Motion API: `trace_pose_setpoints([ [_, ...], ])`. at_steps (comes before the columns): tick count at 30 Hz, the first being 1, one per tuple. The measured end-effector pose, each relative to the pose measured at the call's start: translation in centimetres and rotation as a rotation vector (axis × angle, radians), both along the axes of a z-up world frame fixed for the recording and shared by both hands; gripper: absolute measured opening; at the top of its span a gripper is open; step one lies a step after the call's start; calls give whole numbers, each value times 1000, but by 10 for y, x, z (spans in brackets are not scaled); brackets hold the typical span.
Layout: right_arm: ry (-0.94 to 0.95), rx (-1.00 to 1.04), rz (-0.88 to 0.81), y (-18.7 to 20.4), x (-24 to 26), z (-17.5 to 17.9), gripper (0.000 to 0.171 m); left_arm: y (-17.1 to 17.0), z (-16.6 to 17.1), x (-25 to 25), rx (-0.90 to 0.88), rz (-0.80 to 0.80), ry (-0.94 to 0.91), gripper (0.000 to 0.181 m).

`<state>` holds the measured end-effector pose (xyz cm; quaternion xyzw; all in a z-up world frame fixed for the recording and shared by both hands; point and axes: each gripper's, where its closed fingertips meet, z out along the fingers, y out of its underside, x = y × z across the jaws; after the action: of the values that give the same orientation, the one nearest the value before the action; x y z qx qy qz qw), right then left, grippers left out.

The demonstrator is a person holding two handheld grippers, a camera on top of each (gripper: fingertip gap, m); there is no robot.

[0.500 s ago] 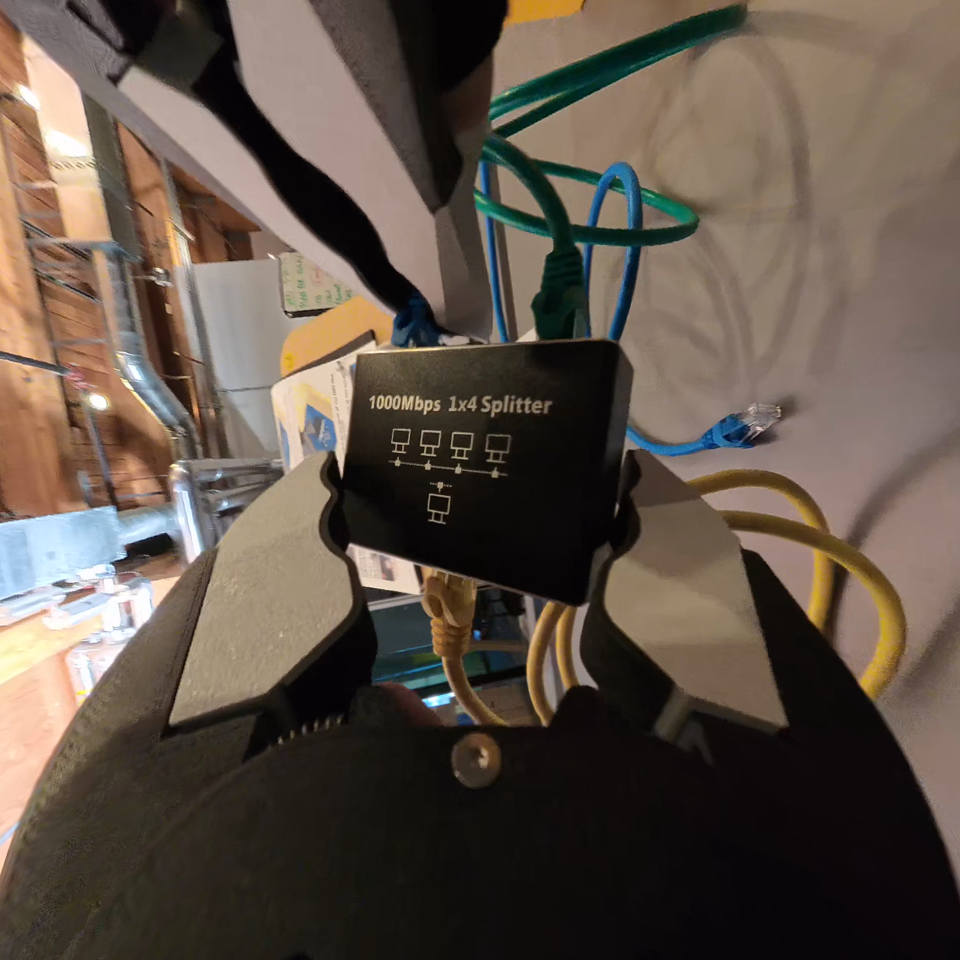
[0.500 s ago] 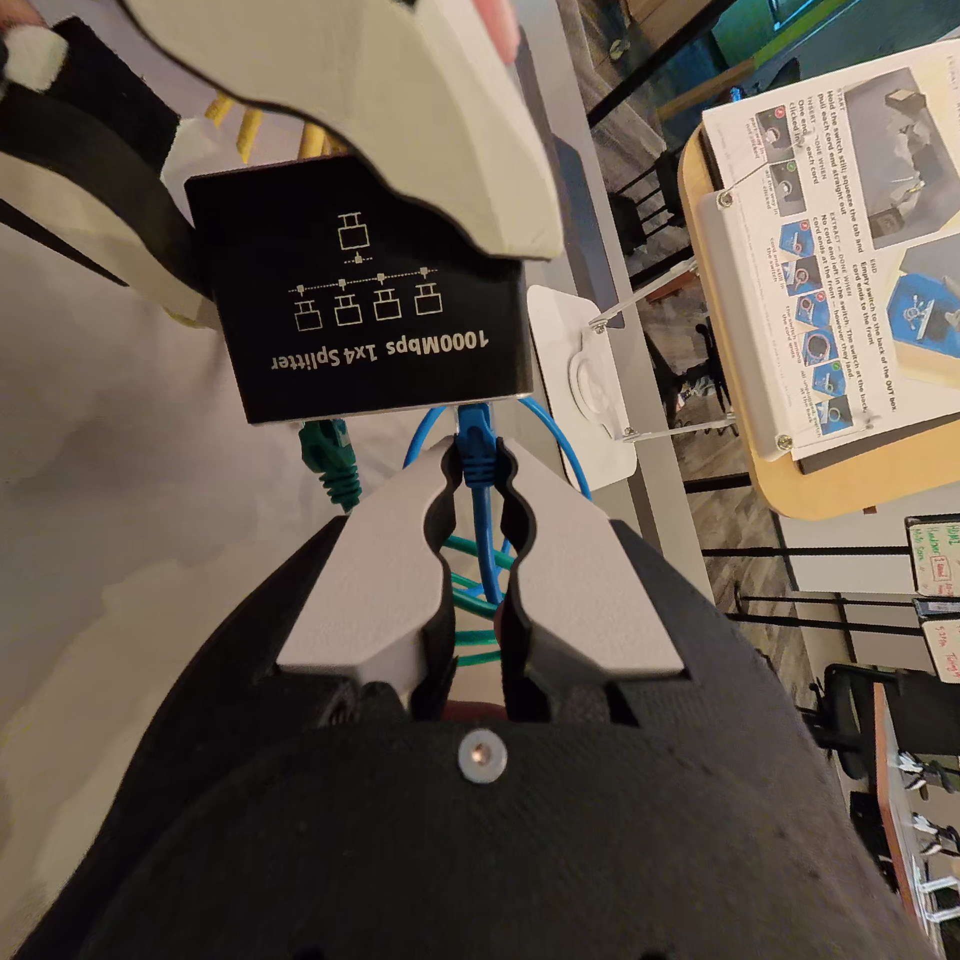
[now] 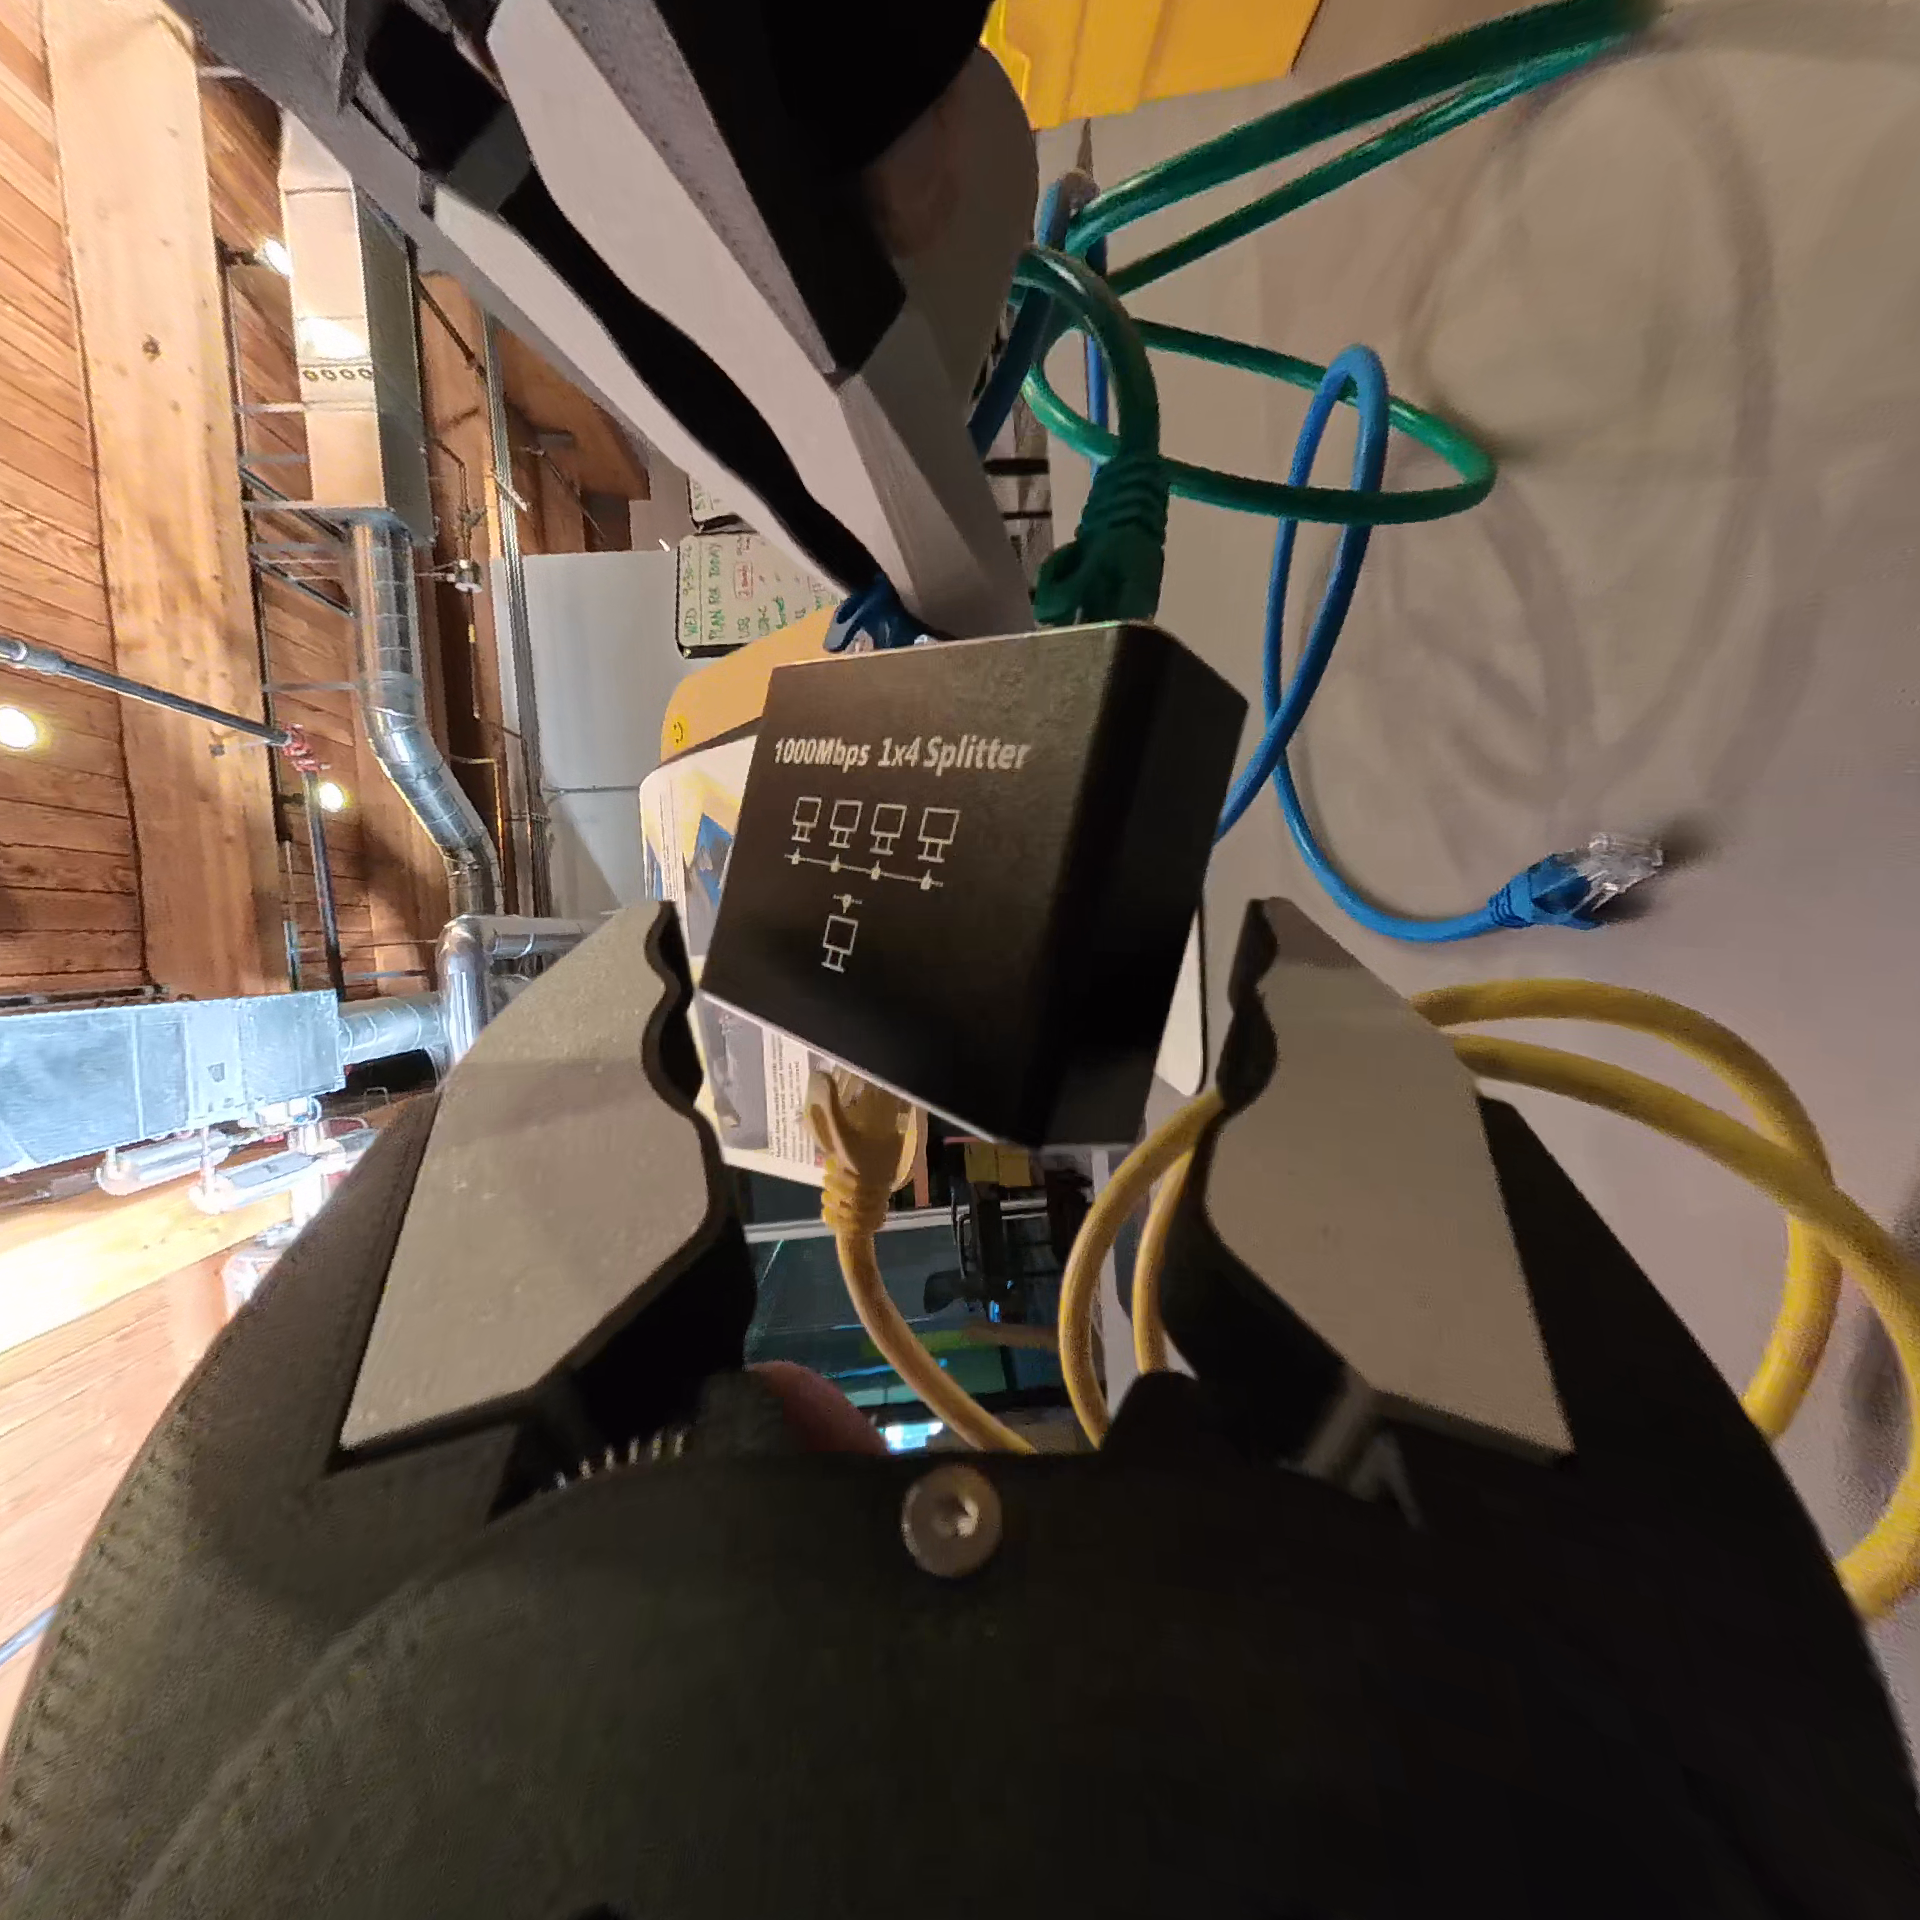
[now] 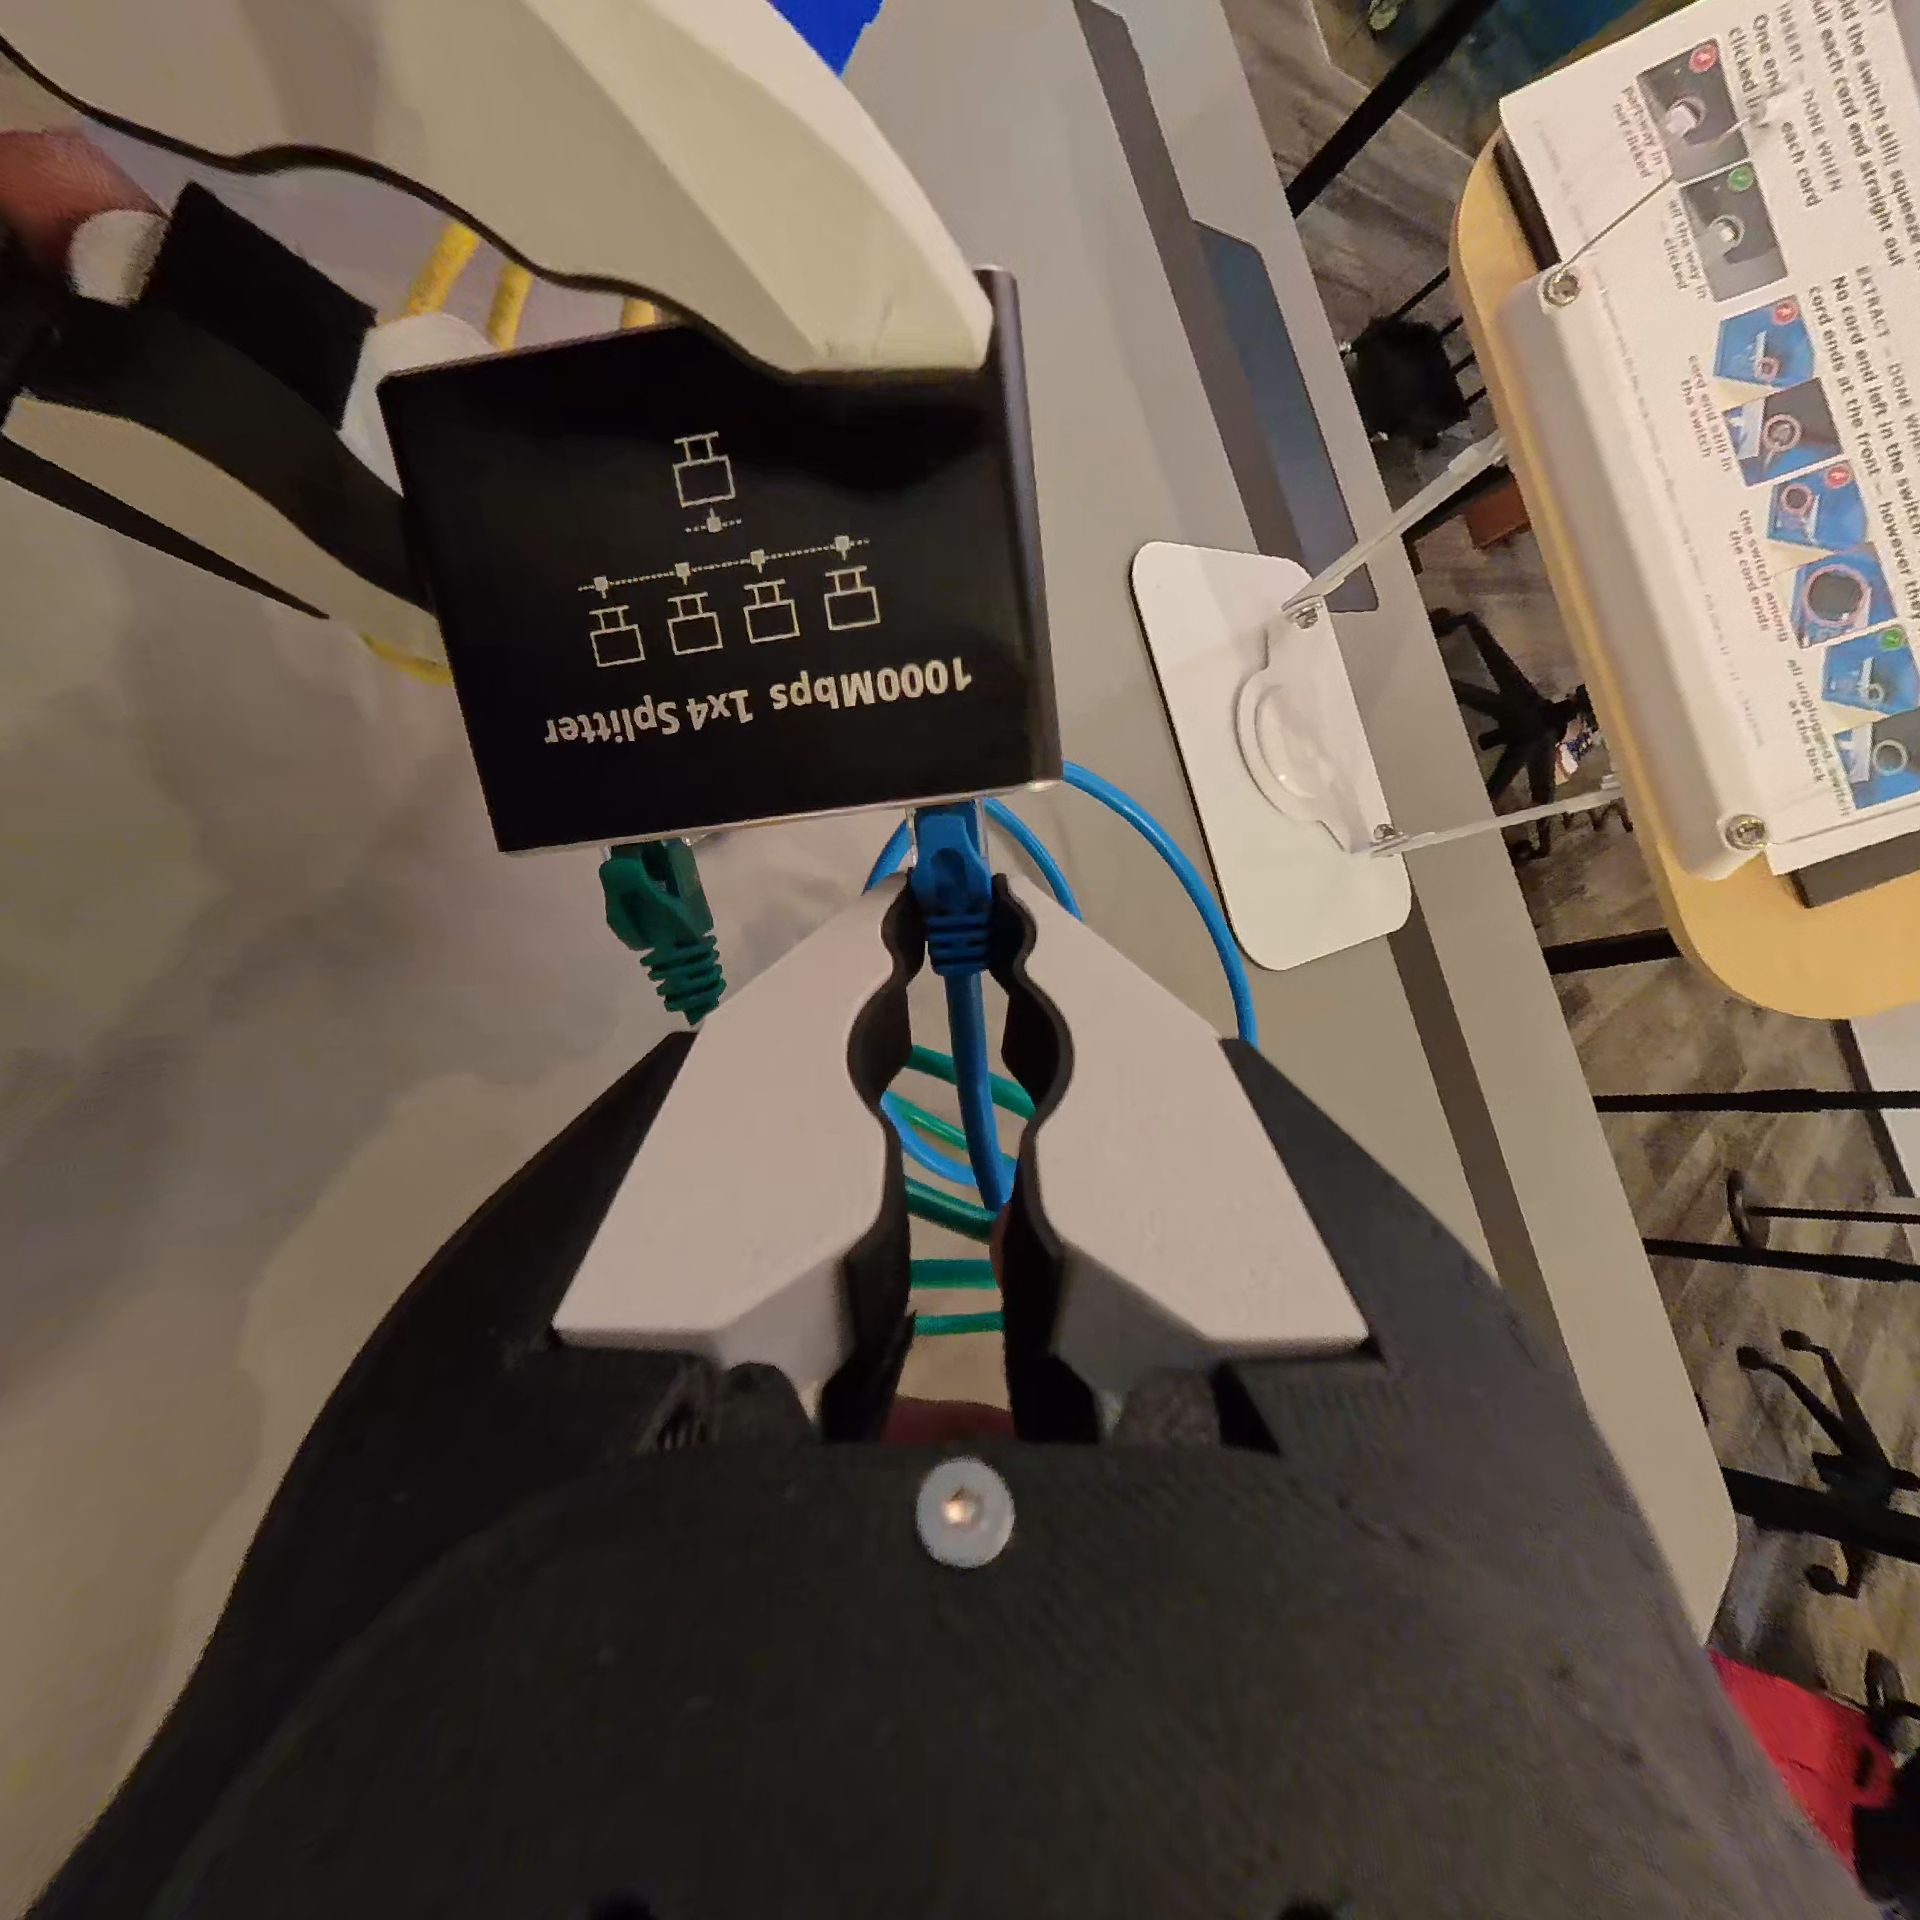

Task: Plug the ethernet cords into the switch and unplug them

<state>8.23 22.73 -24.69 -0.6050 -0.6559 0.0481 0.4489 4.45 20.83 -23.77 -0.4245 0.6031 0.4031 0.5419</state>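
The black switch (image 3: 977, 852) hangs tilted between the fingers of my left gripper (image 3: 956, 935), which is open with a gap on each side of it. A yellow plug (image 3: 862, 1132) sits in its near side and a green plug (image 3: 1107, 551) in its far side. In the right wrist view the switch (image 4: 727, 582) is just ahead of my right gripper (image 4: 956, 904). That gripper is shut on the blue plug (image 4: 951, 883), which is seated in a port. The green plug (image 4: 660, 914) sits two ports to its left.
A loose blue plug end (image 3: 1569, 883) and yellow cable loops (image 3: 1662, 1143) lie on the grey table. A white stand base (image 4: 1268, 748) holding an instruction sheet (image 4: 1714, 468) stands by the table's edge. The other gripper's finger (image 4: 748, 187) overlaps the switch's far end. Some 5 cm of space lies between my two pairs of fingers.
My left gripper has opened and let go of the switch, which now tilts. My right gripper stays shut on the blue plug at the port.
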Motion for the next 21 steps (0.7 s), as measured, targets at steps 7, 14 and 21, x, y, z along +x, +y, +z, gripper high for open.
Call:
trace_pose_setpoints([
  [7,10,-58,-6,-1,-1,4,8,1,1,-4,119,4,5,107],
  [14,-31,-134,18,-6,-7,-1,8,13,12,3,240,-1,15,76],
  [21,-43,-173,43,-3,-9,-3,8,15,6,2,183,3,11,63],
])
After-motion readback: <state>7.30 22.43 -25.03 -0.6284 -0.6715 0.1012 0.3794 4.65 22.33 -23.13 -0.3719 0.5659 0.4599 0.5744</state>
